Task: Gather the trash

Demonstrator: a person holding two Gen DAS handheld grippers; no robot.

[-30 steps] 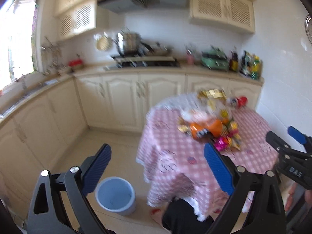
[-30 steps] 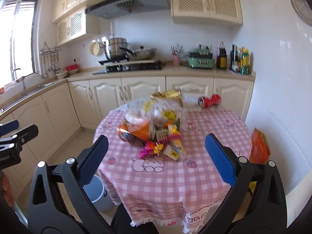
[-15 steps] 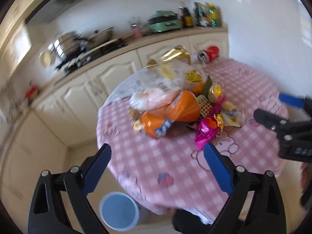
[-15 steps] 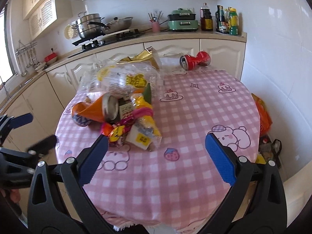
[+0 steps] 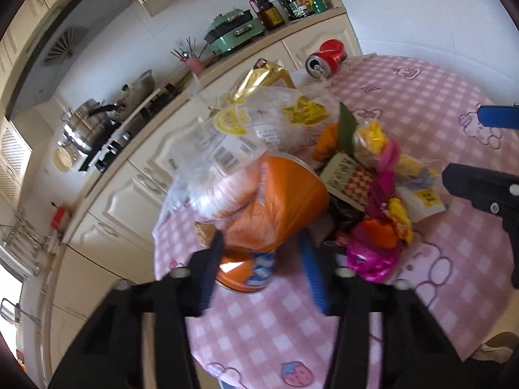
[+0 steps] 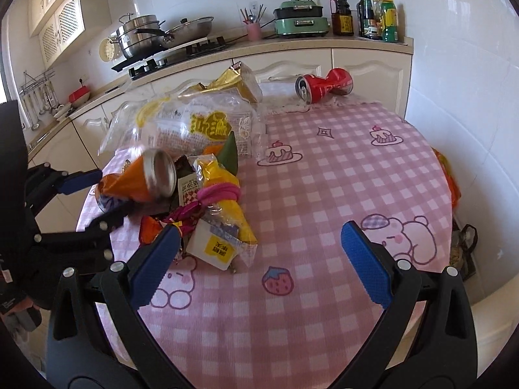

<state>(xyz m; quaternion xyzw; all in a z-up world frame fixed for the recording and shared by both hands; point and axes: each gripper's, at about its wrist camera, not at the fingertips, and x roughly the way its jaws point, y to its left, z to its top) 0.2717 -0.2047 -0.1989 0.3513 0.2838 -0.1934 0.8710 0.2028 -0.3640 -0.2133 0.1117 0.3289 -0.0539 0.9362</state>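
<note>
My left claw has just been closing and its blue pads now straddle the crushed orange can at the near-left edge of the trash heap; the pads look pressed against the can's sides, so I read it as grasping the can. In the right wrist view the same can lies on its side with its silver end facing the middle of the surface. My right claw hangs released over the pink checked tablecloth, its pads wide apart and nothing between them.

The can is crowded. A clear plastic bag with yellow print lies against it on the far side, with a gold foil wrapper behind that. Just to the right of it sit a checkered paper packet, a yellow wrapper, twisted pink wrappers and a white box with a yellow label, all touching one another. A dented red can lies alone at the far edge of the surface, well apart from the heap.

The right half of the surface is bare cloth, open room for the right claw. On the left the surface's edge falls off just beside the orange can, with the cream cabinets beyond. An orange bag sits against the tiled wall past the right edge
</note>
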